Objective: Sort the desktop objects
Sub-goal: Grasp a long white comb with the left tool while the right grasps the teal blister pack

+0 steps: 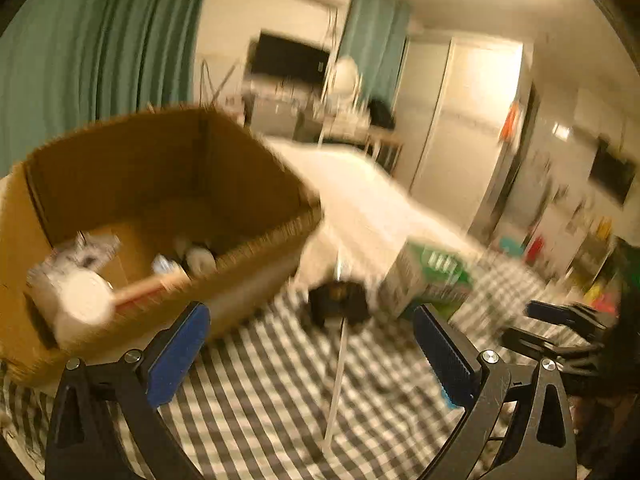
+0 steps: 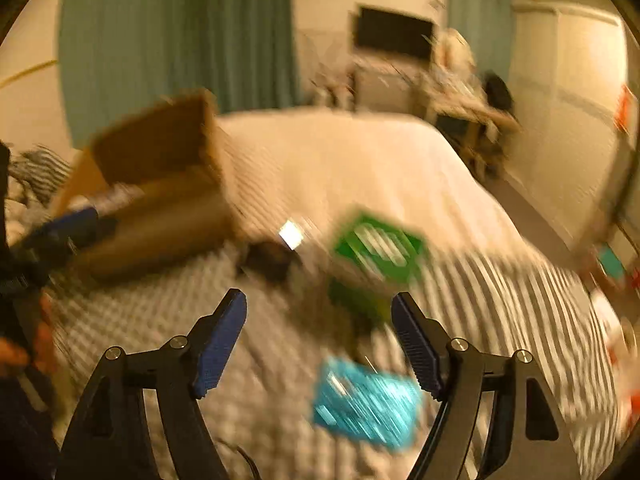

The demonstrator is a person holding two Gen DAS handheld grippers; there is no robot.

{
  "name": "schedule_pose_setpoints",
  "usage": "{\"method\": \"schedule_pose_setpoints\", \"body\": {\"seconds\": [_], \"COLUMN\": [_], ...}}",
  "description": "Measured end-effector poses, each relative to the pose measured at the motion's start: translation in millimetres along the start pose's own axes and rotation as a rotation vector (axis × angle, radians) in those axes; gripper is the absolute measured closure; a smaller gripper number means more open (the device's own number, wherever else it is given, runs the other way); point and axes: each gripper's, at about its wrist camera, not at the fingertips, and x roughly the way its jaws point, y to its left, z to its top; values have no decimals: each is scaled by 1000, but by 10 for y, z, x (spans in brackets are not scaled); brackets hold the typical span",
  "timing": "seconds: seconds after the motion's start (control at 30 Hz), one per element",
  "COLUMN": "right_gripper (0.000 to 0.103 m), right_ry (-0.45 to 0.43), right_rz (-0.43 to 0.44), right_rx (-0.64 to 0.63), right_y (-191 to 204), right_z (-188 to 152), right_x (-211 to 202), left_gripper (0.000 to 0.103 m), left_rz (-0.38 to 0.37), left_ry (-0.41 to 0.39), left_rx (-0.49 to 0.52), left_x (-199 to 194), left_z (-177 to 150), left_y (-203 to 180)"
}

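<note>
Both views are blurred by motion. An open cardboard box [image 1: 256,248] stands on the checked cloth [image 1: 260,392] and holds white and paper items [image 1: 84,292]. My left gripper [image 1: 312,344] is open and empty, just right of the box. A small black object [image 1: 338,302] and a green and white carton [image 1: 430,276] lie ahead of it; a thin white stick [image 1: 336,384] lies between its fingers. My right gripper [image 2: 320,332] is open and empty above the cloth [image 2: 140,320], with the green carton [image 2: 380,250] ahead and a blue packet [image 2: 366,404] between its fingers.
A white bed [image 2: 360,168] lies beyond the cloth. Teal curtains [image 1: 88,48] hang at the back left, a dark screen [image 1: 288,58] on the far wall. The right gripper shows at the right edge of the left wrist view [image 1: 560,320]. Coloured items [image 1: 600,292] lie far right.
</note>
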Motion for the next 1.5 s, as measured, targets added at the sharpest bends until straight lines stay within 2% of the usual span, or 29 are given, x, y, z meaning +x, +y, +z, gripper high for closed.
{"method": "schedule_pose_setpoints", "body": {"seconds": [0.03, 0.1, 0.13, 0.23, 0.27, 0.33, 0.5, 0.57, 0.73, 0.8, 0.97, 1.0, 1.07, 1.1, 1.13, 1.23, 1.37, 1.5], "right_gripper": [20, 18, 17, 15, 13, 0, 1, 1, 1, 1, 1, 1, 1, 1, 1, 0, 0, 0], "right_ry": [22, 97, 147, 196, 204, 242, 266, 287, 308, 300, 312, 311, 296, 290, 284, 315, 325, 350], "right_rz": [-5, 1, 13, -21, -36, -88, -172, -166, -231, -293, -295, -283, -288, -299, -291, -202, -180, -98], "right_rx": [28, 89, 96, 71, 65, 65, 101, 97, 68, 79, 96, 98, 99, 107, 139, 267, 268, 331], "right_y": [-86, -155, -160, -86, -79, -90, -112, -88, -47, -90, -141, -147, -204, -250, -336, -536, -574, -739], "right_z": [-92, -238, -268, -319, -343, -399, -451, -463, -505, -555, -593, -597, -612, -620, -636, -684, -758, -805], "right_x": [40, 212, 326, 511, 543, 650, 739, 783, 913, 936, 933, 900, 822, 791, 751, 771, 795, 903], "left_gripper": [0, 0, 0, 0, 0, 0, 0, 0, 0, 1, 17, 29, 77, 87, 92, 93, 93, 93], "left_rz": [17, 37, 42, 32, 37, 64, 65, 93, 88, 88, 81, 85, 73, 58, 40, 35, 23, 20], "left_ry": [29, 69, 96, 158, 180, 223, 296, 326, 327, 326, 312, 307, 290, 290, 290, 285, 288, 285], "left_rx": [13, 14, 9, 0, 6, 44, 100, 132, 135, 140, 172, 179, 188, 184, 177, 185, 182, 177], "left_x": [119, 307, 424, 686, 755, 894, 1027, 1086, 1083, 1069, 1006, 999, 961, 969, 957, 941, 934, 948], "left_z": [-47, -137, -195, -335, -396, -485, -606, -664, -704, -719, -723, -731, -714, -703, -700, -709, -713, -714], "left_y": [-42, -65, -72, -71, -91, -141, -249, -280, -304, -328, -395, -403, -430, -441, -450, -498, -550, -585]}}
